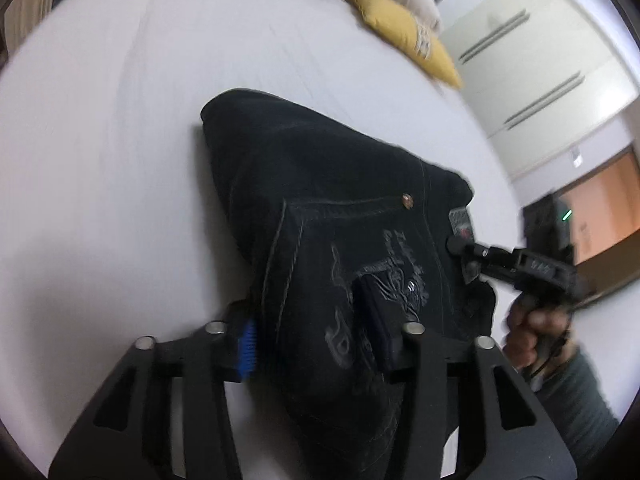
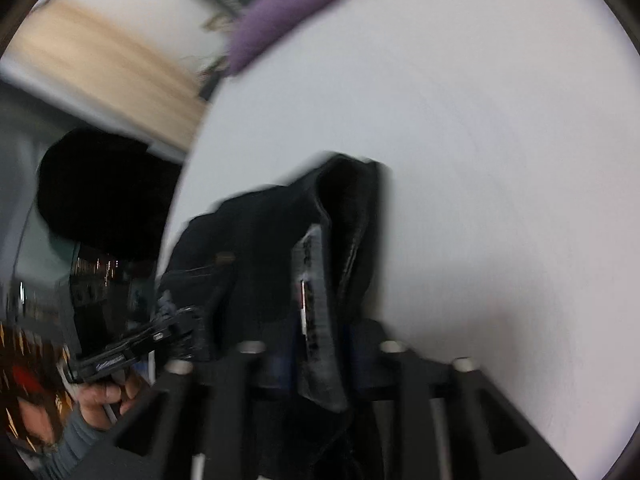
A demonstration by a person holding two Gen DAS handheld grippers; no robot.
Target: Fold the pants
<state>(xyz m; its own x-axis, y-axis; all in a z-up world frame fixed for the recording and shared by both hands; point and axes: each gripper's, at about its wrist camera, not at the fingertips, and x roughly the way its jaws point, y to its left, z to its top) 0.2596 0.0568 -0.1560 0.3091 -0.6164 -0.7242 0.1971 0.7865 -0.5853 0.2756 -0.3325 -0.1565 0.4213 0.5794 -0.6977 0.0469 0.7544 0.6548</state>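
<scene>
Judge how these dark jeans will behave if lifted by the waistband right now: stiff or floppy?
Probably floppy but weighty: the dark jeans drape in thick folded layers on the white bed. The unheld part would likely sag between the left gripper and right gripper. Denim texture suggests little slipping.

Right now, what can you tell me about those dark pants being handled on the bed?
The pants are black or very dark denim, bunched and partly folded, lying on the white bed sheet. A back pocket with pale embroidered stitching and a copper rivet faces up. At the waistband there is a label patch. The left gripper is clamped on the fabric near the pocket, and the right gripper is clamped on the waistband edge, where a grey inner label shows. The far end rests on the sheet.
</scene>
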